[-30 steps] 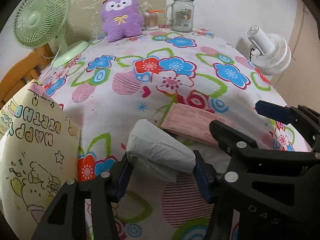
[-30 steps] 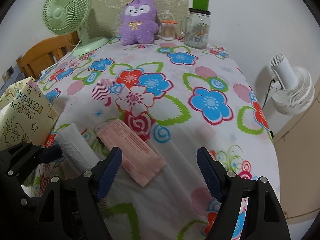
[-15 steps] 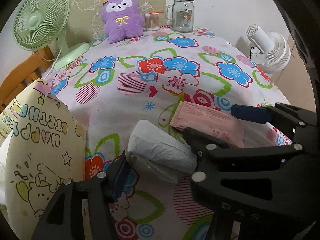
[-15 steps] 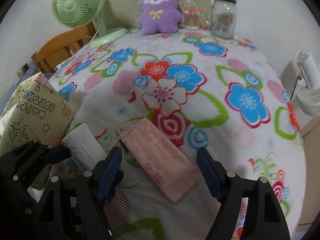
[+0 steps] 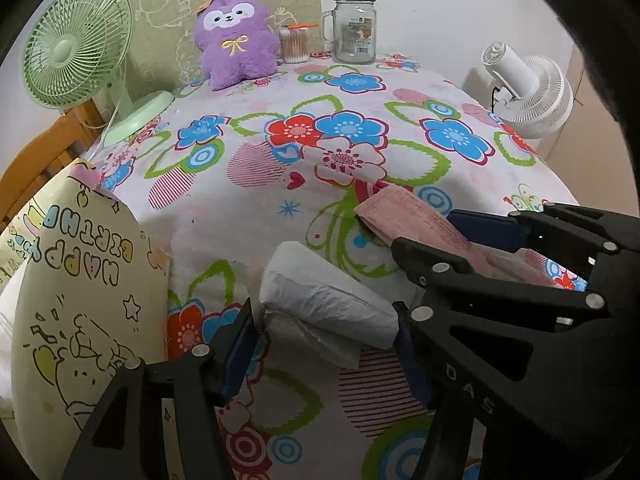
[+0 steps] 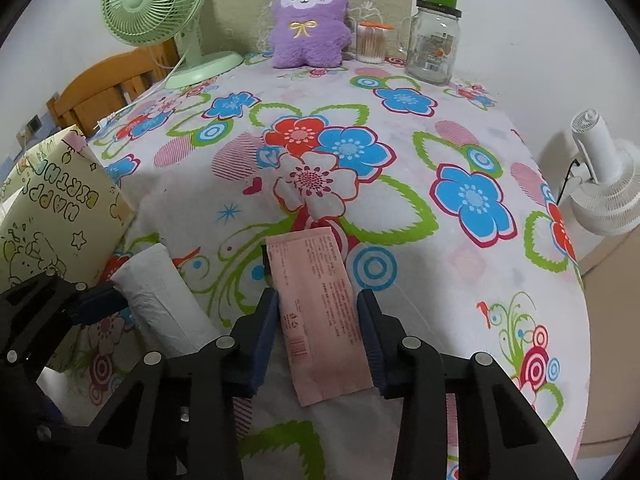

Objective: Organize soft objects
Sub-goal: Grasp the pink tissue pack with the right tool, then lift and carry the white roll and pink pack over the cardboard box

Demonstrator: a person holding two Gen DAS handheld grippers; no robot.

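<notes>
A white soft pack lies on the flowered tablecloth; it also shows in the right wrist view. My left gripper straddles its near end, jaws open, pads beside it. A flat pink pack lies to its right; it also shows in the left wrist view. My right gripper has closed around the pink pack, pads against its two long edges. A purple plush toy sits at the back of the table.
A yellow "Happy Birthday" gift bag stands at the left table edge. A green fan, a cotton-swab jar and a glass jar with green lid stand at the back. A white fan stands off the right side.
My right gripper swung left over the pink pack and narrowed its jaws onto it. My left gripper stayed at the white pack, now seen slightly closer.
</notes>
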